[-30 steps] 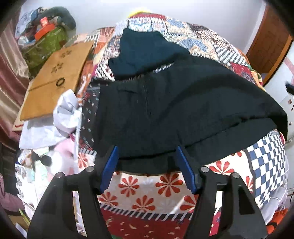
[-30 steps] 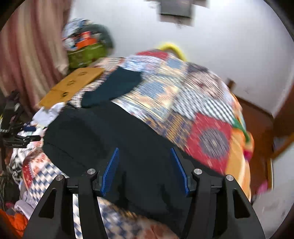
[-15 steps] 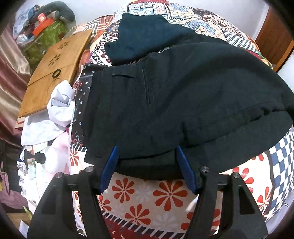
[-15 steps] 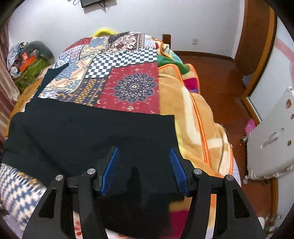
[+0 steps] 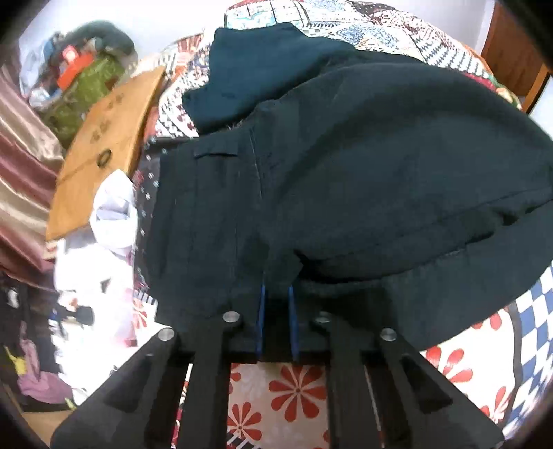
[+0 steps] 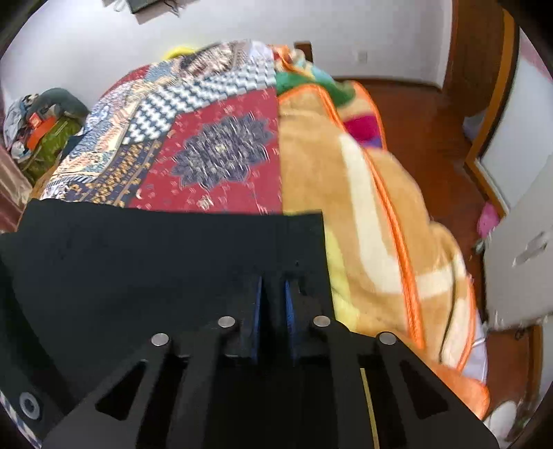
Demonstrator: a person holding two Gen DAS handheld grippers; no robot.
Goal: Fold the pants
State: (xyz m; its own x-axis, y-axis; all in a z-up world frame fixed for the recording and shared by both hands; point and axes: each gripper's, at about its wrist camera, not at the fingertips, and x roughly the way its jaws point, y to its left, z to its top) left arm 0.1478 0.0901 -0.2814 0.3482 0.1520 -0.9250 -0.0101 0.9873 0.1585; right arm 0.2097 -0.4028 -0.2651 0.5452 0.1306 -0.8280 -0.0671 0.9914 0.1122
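Both grippers have just pinched shut: left gripper [image 5: 275, 293] on the pants [image 5: 363, 179] waist, right gripper [image 6: 272, 286] near their hem corner at 3 o'clock. Grasp made; lifting together looks next.

pants [image 5: 363, 179]: 1, on patchwork quilt [image 5: 380, 31] | teal garment [image 5: 262, 65]: 1, on quilt | wooden board [image 5: 103, 145]: 1, beside quilt | grippers: 2, left gripper [image 5: 275, 293], right gripper [image 6: 272, 286]
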